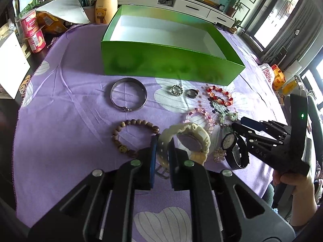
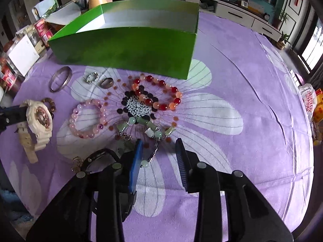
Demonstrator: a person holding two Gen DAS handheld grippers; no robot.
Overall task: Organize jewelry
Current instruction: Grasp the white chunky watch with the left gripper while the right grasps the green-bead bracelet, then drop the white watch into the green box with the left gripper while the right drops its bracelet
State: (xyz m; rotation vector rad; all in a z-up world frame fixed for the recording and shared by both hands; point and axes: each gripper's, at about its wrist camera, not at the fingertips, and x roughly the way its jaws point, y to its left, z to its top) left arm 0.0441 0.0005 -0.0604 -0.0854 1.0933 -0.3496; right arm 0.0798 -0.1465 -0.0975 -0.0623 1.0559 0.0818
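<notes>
Picking step: left gripper (image 1: pixel 161 153) nearly shut, clamped on strap of cream plastic wristwatch (image 1: pixel 193 139) on purple cloth. Right gripper (image 2: pixel 159 155) partly open, empty, above jade-green bead bracelet (image 2: pixel 149 129). Next, probably: lift watch into open green box (image 1: pixel 161 60).

Green box (image 1: pixel 169 60) spans the upper middle of the left view and blocks the far side; its top is open. Bare purple cloth (image 2: pixel 252 92) fills the right of the right view, free to pass. Centre is crowded: steel bangle (image 1: pixel 128 97), two rings (image 1: pixel 183 91), red bead bracelet (image 2: pixel 159 92), pink bead bracelet (image 2: pixel 87 119). Clutter of cups (image 1: pixel 33 34) at upper left.
</notes>
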